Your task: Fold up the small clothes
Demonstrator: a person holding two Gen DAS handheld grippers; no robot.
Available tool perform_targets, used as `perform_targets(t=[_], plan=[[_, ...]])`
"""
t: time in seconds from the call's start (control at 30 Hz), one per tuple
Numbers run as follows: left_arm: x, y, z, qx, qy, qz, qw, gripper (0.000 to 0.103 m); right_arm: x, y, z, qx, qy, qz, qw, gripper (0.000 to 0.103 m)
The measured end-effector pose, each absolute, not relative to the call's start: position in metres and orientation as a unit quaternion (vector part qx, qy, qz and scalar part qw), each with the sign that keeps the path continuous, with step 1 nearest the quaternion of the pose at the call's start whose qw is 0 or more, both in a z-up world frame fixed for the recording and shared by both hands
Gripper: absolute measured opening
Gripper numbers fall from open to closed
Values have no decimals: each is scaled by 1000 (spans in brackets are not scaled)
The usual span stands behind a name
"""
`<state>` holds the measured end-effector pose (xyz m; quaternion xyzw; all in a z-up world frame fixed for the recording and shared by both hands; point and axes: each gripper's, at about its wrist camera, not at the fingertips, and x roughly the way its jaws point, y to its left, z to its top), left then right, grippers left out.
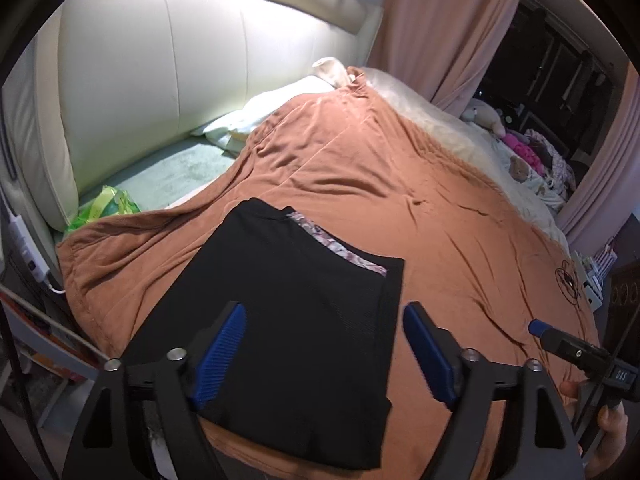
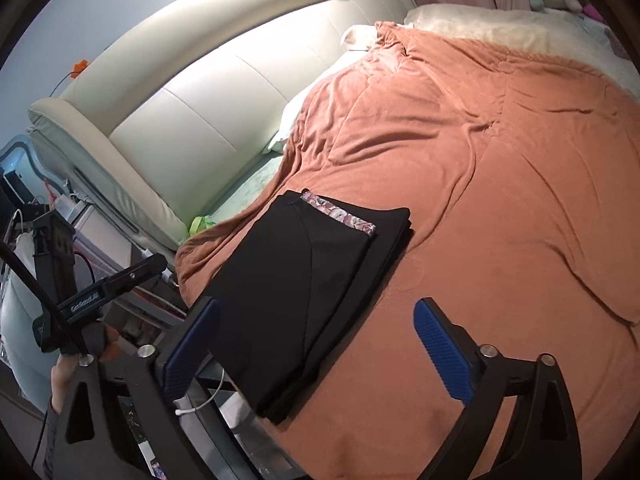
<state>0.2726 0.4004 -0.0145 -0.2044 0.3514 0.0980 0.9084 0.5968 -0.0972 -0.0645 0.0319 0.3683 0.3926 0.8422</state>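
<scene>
A folded black garment (image 1: 296, 320) with a floral patterned band (image 1: 340, 250) lies flat on the orange blanket (image 1: 400, 184), near the bed's front edge. My left gripper (image 1: 324, 354) is open and empty, held just above the garment's near part. My right gripper (image 2: 316, 354) is open and empty, above the garment's (image 2: 304, 288) near right side, where its floral band (image 2: 340, 214) also shows. The right gripper's tip shows at the right of the left wrist view (image 1: 536, 326). The left gripper body shows at the left of the right wrist view (image 2: 116, 280).
A cream padded headboard (image 1: 168, 72) runs along the left. White pillows (image 1: 272, 108) lie at the far end of the bed. A green-yellow packet (image 1: 106, 208) sits by the headboard. Pink curtains (image 1: 452, 28) and soft toys (image 1: 492, 118) are at the far right. Cables hang below the bed edge (image 2: 200, 404).
</scene>
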Motion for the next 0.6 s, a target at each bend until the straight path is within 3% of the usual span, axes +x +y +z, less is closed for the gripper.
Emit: perform_targets(t=[0.2, 0.6], plan=[[230, 360, 7, -189, 324, 91, 923, 102, 550, -127, -50, 17, 351, 385, 853, 103], [155, 289, 33, -150, 291, 72, 942, 103, 466, -200, -32, 13, 313, 361, 878, 103]])
